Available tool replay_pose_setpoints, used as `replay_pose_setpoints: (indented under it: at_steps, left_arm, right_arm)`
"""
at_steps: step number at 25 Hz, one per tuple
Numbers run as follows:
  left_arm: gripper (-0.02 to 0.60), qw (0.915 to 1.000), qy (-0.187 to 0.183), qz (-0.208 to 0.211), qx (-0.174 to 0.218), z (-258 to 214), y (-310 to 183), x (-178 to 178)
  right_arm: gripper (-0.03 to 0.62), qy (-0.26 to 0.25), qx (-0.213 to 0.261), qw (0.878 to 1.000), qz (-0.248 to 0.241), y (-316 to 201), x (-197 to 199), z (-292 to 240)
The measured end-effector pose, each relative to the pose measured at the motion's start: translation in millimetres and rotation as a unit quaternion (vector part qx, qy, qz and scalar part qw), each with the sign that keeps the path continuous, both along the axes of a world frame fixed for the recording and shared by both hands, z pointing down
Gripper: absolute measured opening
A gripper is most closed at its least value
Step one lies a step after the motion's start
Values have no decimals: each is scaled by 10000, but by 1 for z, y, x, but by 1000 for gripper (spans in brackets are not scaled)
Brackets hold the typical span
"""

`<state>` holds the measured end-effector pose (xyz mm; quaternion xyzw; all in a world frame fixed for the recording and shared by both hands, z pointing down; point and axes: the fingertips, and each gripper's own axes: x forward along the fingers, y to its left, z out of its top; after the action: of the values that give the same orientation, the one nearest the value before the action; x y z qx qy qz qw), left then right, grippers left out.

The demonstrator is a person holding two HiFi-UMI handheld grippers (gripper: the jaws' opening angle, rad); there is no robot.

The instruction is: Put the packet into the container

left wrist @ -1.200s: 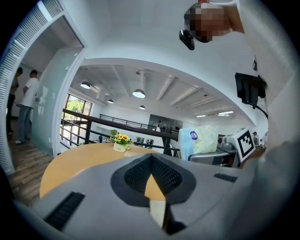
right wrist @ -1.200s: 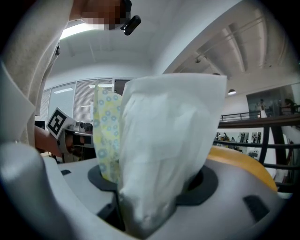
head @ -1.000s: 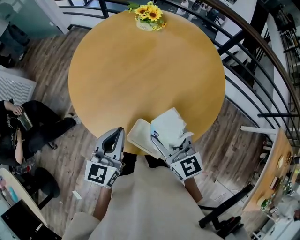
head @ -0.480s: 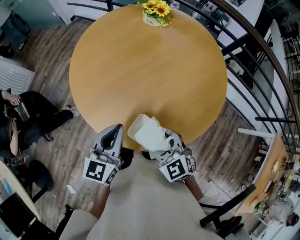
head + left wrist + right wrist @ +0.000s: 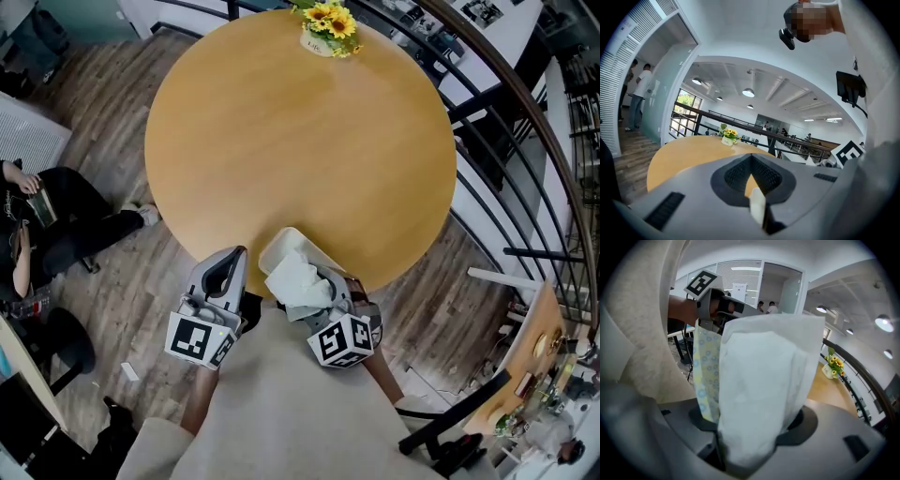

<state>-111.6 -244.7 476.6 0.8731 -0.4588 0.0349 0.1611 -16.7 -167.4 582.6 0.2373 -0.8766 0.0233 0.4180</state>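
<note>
Holding the packet (image 5: 292, 278) in a firm clamp, the right gripper (image 5: 316, 292) hangs just over the container (image 5: 280, 247), which sits at the near edge of the table (image 5: 300, 141). In the right gripper view the jaws stand wide and pinch the soft white pack low down, and most of its bulk stands free above them. The left gripper (image 5: 233, 259) is beside the table edge, jaws together, with nothing between them and not touching the container.

The main risk is probably the container's place. It lies so close to the rim that a push from the packet or the jaws could slide or tip it off, and nothing steadies it.

The packet looks about as big as the container. Released off-centre or tilted, it may catch on a wall and roll out toward the person.

The grip is low on a floppy pack, so it could sag or twist as it goes down.
</note>
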Motion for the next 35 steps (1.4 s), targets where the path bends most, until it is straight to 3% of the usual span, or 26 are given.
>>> replay_pose_setpoints:
  at_steps: [8,17,25,31,35]
  left_arm:
    - [5,9997,125,-220,51,-1,0,-10]
    - [5,9987,166,-480,0,1,3,-23]
    - [5,9977,207,-640,-10,1,1,-36]
    - [5,9977,218,-639,-30,2,-3,-42]
    - [5,9979,223,-605,-17,1,-6,-45]
  right_arm:
    - [325,452,-1060,9929,303,-10,9,36]
    - [325,1066,-1803,9763,541,-14,18,76]
    - [325,2006,-1772,9630,305,-17,18,96]
    - [325,1917,-1671,9667,305,-20,16,95]
    - [327,1750,-1890,9658,289,-18,17,89]
